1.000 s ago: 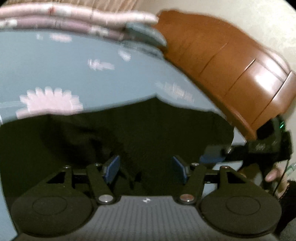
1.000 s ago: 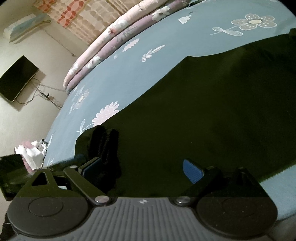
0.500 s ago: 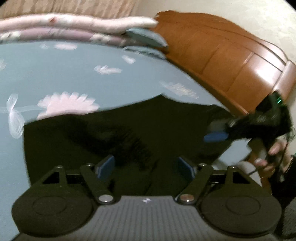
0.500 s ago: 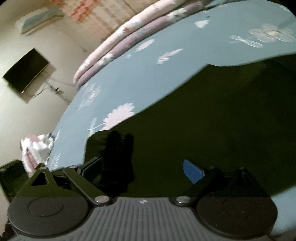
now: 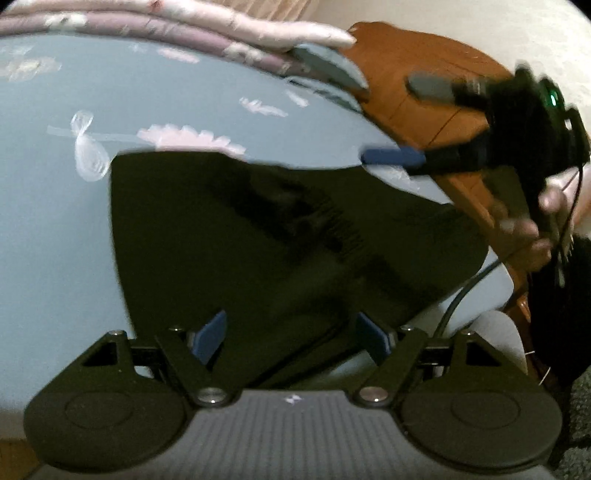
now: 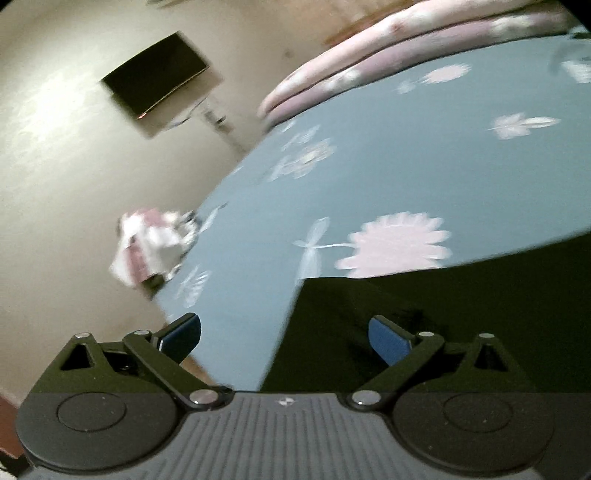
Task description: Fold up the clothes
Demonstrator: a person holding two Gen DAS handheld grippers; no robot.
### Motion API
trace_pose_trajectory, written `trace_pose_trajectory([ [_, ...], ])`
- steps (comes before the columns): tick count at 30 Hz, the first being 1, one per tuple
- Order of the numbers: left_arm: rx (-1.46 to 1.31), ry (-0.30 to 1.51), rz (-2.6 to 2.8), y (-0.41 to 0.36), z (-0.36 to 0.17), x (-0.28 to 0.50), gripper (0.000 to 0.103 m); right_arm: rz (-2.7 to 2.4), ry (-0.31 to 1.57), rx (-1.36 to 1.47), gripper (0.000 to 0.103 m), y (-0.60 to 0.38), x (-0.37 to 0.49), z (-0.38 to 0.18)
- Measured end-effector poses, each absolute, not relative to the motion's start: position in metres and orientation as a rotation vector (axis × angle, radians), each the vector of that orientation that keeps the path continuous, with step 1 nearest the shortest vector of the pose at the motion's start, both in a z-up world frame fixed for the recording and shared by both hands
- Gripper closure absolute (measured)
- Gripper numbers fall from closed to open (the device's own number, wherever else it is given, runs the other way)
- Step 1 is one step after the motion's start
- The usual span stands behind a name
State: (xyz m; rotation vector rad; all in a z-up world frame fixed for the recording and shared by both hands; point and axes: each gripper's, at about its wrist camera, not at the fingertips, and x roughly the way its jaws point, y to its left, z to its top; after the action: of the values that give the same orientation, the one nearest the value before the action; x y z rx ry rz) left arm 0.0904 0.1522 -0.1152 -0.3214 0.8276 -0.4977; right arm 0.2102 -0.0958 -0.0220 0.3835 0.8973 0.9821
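A black garment (image 5: 280, 236) lies flat on the blue flowered bedsheet (image 5: 55, 206). Low over its near edge, my left gripper (image 5: 291, 336) stands open, with cloth beneath its blue pads but none pinched. My right gripper (image 6: 284, 336) is open too and holds nothing. It hangs above the garment's left corner (image 6: 461, 314), one pad over the sheet (image 6: 388, 177) and one over the cloth. The left wrist view shows that right gripper (image 5: 410, 122) raised in front of the headboard, held by a hand (image 5: 528, 221).
A brown wooden headboard (image 5: 424, 110) runs along the right of the bed. Folded pink quilts (image 5: 229, 33) lie along the far side. A dark screen (image 6: 155, 88) hangs on the wall, and a pink and white cloth pile (image 6: 147, 247) sits past the bed's corner.
My left gripper has drawn back and its jaws have widened, so more of the garment shows. My right gripper has lifted off the garment and swung towards its left corner, rolling as it went.
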Motion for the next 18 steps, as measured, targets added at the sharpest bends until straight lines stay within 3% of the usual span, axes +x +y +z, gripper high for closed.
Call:
trace_pose_trajectory([
  [5,-0.381,0.81,-0.516,0.167,-0.121,0.084,0.026,0.993,0.986,0.358,0.003,-0.06,0.238,-0.051],
  [11,-0.405,0.802,-0.538,0.175,-0.123,0.082,0.025,0.935,1.055,0.387,0.007,-0.082,0.253,-0.096],
  [18,-0.42,0.821,-0.523,0.18,-0.117,0.092,0.025,0.942,0.984,0.266,0.004,-0.089,0.231,-0.077],
])
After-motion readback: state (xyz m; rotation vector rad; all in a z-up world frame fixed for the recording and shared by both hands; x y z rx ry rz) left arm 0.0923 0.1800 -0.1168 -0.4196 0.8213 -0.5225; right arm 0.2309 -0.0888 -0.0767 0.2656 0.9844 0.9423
